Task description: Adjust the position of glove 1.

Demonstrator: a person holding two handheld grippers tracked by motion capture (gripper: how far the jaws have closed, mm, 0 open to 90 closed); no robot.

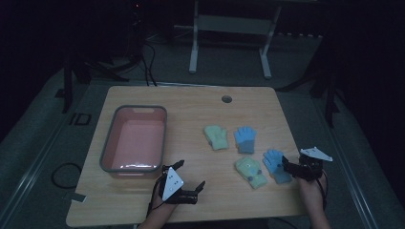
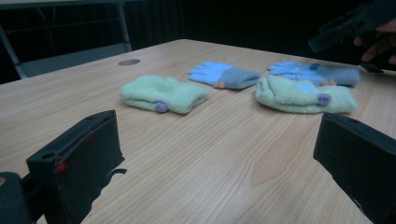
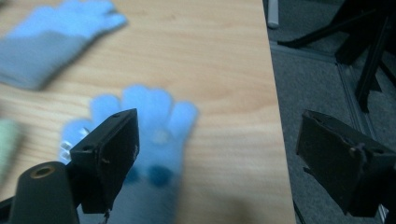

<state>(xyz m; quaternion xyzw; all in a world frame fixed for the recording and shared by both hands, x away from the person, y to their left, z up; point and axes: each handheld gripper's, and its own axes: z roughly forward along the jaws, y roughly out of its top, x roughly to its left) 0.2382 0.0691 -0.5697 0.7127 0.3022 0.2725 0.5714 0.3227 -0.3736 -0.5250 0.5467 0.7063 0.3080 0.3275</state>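
Blue glove, near one: lay flat on the tabletop near its right edge, fingers pointing away from the person; in the right gripper view it sat under and beside the near jaw.
Right tongs: jaws stood wide apart, nothing between them, hovering at the glove's cuff end.
Left tongs: jaws apart, empty, low over bare wood, well apart from the gloves.
Other gloves: second blue one, two pale green ones, all lying separate.
Pink basin: sat at the left side, the likely place for the gloves.
Step in hand, judged: right tongs closing in on the near blue glove.
Doing it well: centre both jaws across the cuff, come down to the wood, pinch the knit fully before lifting.
Risk: one jaw hung past the table edge; shift inward first.
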